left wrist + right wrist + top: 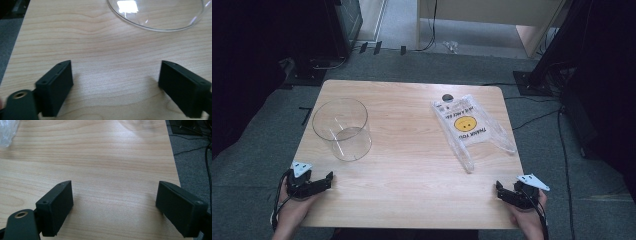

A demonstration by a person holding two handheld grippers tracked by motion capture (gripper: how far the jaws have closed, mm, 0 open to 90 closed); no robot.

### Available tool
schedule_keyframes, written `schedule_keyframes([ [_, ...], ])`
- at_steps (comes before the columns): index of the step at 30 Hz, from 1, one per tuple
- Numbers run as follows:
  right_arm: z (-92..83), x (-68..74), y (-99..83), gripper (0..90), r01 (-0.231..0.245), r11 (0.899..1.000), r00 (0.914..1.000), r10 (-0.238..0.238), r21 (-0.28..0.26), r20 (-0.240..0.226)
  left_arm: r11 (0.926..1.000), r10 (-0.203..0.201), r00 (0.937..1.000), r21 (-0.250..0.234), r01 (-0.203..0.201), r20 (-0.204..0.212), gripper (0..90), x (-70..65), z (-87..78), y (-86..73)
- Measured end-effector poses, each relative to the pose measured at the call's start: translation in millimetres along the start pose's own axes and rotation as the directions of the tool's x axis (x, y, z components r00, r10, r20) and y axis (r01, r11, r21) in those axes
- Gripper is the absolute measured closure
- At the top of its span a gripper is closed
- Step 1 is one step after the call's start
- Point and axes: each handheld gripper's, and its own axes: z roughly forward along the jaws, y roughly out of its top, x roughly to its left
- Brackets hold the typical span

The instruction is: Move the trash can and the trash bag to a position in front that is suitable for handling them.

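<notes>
Clear glass forms the cylinder container (342, 128) at the far left of the table (412, 165); from the high view we see nothing inside it, and a plastic bag (469, 127) lies far right. Our left gripper (314, 184) and right gripper (511, 194) rest at the near corners, jaws wide apart, holding nothing.

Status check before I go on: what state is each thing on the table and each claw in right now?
Clear glass cylinder container: upright, empty, open top, on the table's left.
Clear plastic bag with yellow smiley face: lying flat, handles toward the person, on the table's right.
Left claw: open, nothing between the jaws, at the table's near left edge.
Right claw: open, nothing between the jaws, at the table's near right edge.
</notes>
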Motion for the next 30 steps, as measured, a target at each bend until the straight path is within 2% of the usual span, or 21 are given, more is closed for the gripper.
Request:
schedule_keyframes([
  [4, -1.2, 2.5, -0.4, 20.5, 0.007, 1.0, 0.9997, -0.006, -0.015, 0.024, 0.9999, -0.007, 1.0, 0.01, 0.007, -0.001, 13.7, 2.0, 0.4, 1.7],
  [5, -2.1, 4.2, -0.8, 25.0, 0.015, 1.0, 0.9992, -0.014, -0.028, 0.038, 0.9994, -0.035, 0.9993, 0.009, 0.035, -0.014, 14.4, 2.9, 1.1, 4.3],
  [7, -4.5, 8.1, -1.9, 29.1, 0.045, 0.997, 0.9961, -0.04, -0.059, 0.079, 0.9978, -0.067, 0.9969, 0.004, 0.067, -0.042, 25.8, 3.6, 2.1, 8.0],
  [9, -7.0, 12.3, -2.8, 33.5, 0.073, 0.993, 0.9932, -0.063, -0.096, 0.098, 0.9963, -0.086, 0.9952, 0.0, 0.086, -0.047, 28.7, 6.1, 3.3, 11.9],
  [10, -8.5, 13.7, -2.8, 35.6, 0.086, 0.99, 0.9913, -0.074, -0.112, 0.109, 0.996, -0.089, 0.9943, -0.012, 0.088, -0.059, 33.2, 7.5, 3.2, 14.4],
  [11, -9.8, 15.0, -2.1, 37.4, 0.086, 0.989, 0.9912, -0.073, -0.121, 0.111, 0.9942, -0.105, 0.9926, -0.029, 0.104, -0.06, 36.8, 9.6, 2.7, 17.7],
  [12, -9.8, 15.0, -2.1, 37.4, 0.086, 0.989, 0.9912, -0.073, -0.121, 0.111, 0.9942, -0.105, 0.9926, -0.029, 0.104, -0.06, 39.3, 9.6, 2.7, 17.7],
  [13, -11.3, 15.7, -1.4, 38.8, 0.081, 0.989, 0.9918, -0.068, -0.127, 0.109, 0.9905, -0.132, 0.9901, -0.046, 0.13, -0.048, 39.3, 13.0, 1.9, 22.4],
  [14, -14.6, 16.9, 0.1, 40.0, 0.07, 0.988, 0.9935, -0.057, -0.137, 0.099, 0.9802, -0.182, 0.9826, -0.086, 0.179, -0.037, 44.5, 20.2, -0.1, 33.8],
  [15, -14.6, 16.9, 0.1, 40.0, 0.07, 0.988, 0.9935, -0.057, -0.137, 0.099, 0.9802, -0.182, 0.9826, -0.086, 0.179, -0.037, 47.9, 20.2, -0.1, 33.8],
  [16, -16.5, 17.9, 0.8, 41.6, 0.063, 0.988, 0.995, -0.051, -0.143, 0.086, 0.9755, -0.182, 0.9827, -0.131, 0.177, -0.033, 51.8, 25.9, -0.6, 46.1],
  [18, -19.4, 18.8, 1.6, 46.5, 0.044, 0.988, 0.9981, -0.037, -0.15, 0.05, 0.9752, -0.173, 0.9836, -0.148, 0.165, -0.049, 58.0, 28.0, 0.4, 52.1],
  [19, -19.4, 18.8, 1.6, 46.5, 0.044, 0.988, 0.9981, -0.037, -0.15, 0.05, 0.9733, -0.176, 0.9833, -0.159, 0.166, -0.048, 58.0, 31.2, 1.7, 57.7],
  [20, -24.7, 19.4, 4.3, 52.0, -0.007, 0.985, 0.9999, 0.005, -0.173, -0.011, 0.9672, -0.196, 0.9803, -0.17, 0.189, -0.025, 64.5, 34.7, 3.7, 62.6],
  [21, -27.0, 20.2, 6.1, 54.4, -0.013, 0.983, 0.9998, 0.01, -0.183, -0.017, 0.9625, -0.212, 0.9773, -0.177, 0.206, -0.013, 66.7, 37.0, 6.6, 67.4],
  [22, -29.6, 22.1, 8.0, 55.5, -0.017, 0.982, 0.9996, 0.012, -0.19, -0.026, 0.9623, -0.212, 0.9772, -0.178, 0.206, -0.016, 68.5, 38.1, 9.3, 71.8],
  [25, -32.8, 26.5, 11.6, 56.2, -0.006, 0.98, 0.9994, -0.001, -0.197, -0.034, 0.9556, -0.221, 0.975, -0.196, 0.221, 0.018, 70.3, 40.0, 17.5, 82.8],
  [26, -33.7, 29.0, 12.9, 56.8, 0.004, 0.98, 0.9994, -0.011, -0.201, -0.031, 0.9547, -0.216, 0.9761, -0.205, 0.216, 0.023, 70.6, 39.6, 19.7, 85.8],
  [30, -33.3, 40.7, 17.0, 59.9, 0.003, 0.981, 0.9993, -0.01, -0.192, -0.037, 0.9566, -0.21, 0.9776, -0.203, 0.209, 0.018, 72.3, 37.7, 29.0, 96.4],
])
